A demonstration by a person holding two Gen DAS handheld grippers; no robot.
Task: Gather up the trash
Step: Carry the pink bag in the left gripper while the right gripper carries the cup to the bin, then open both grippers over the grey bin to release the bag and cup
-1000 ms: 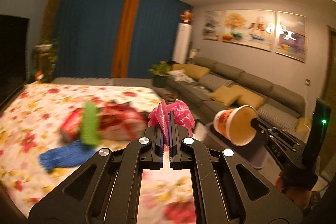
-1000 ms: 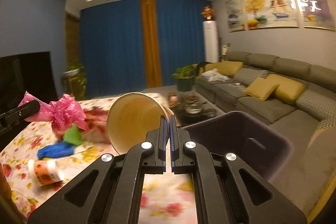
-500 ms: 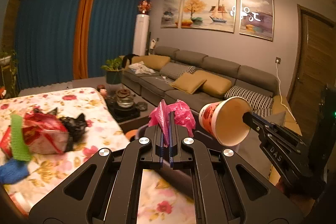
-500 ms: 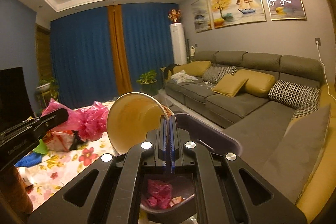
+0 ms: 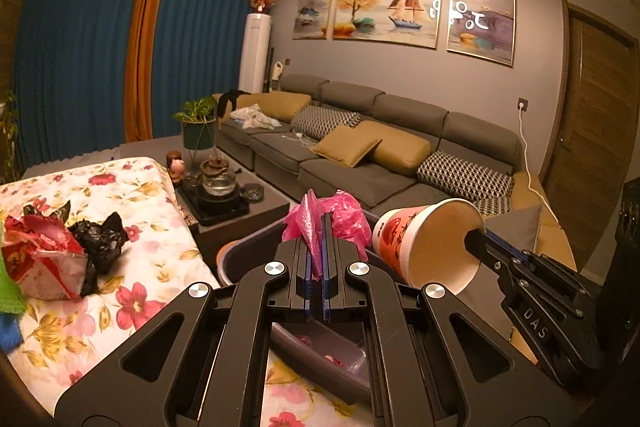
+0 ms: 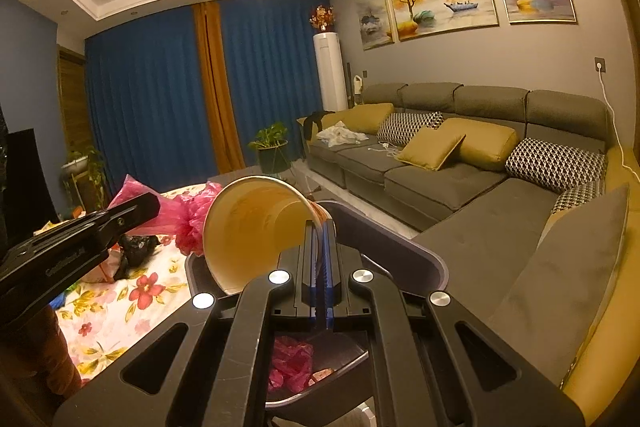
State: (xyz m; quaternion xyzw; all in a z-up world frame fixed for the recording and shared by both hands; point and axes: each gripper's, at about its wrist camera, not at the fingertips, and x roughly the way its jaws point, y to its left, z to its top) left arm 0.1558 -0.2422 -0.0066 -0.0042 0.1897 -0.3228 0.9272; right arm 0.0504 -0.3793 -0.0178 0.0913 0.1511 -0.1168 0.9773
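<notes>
My left gripper (image 5: pixel 318 227) is shut on a crumpled pink plastic bag (image 5: pixel 344 213) and holds it over the dark grey trash bin (image 5: pixel 240 255). My right gripper (image 6: pixel 319 231) is shut on the rim of a red-and-white paper cup (image 6: pixel 256 227), held on its side above the same bin (image 6: pixel 400 243). The cup (image 5: pixel 424 239) and the right gripper (image 5: pixel 476 237) also show at the right of the left wrist view. The pink bag (image 6: pixel 188 219) and the left gripper (image 6: pixel 152 203) show at the left of the right wrist view. Pink trash (image 6: pixel 290 363) lies in the bin.
A floral-cloth table (image 5: pixel 132 283) holds a red snack bag (image 5: pixel 40 263), a black bag (image 5: pixel 100 239) and green and blue items at the left edge. A low tea table with a kettle (image 5: pixel 218 183) stands behind the bin. A long grey sofa (image 5: pixel 360 155) runs along the right.
Both grippers have swung right from the table to over the bin, carrying the pink bag and the cup. Both stay shut on them.
</notes>
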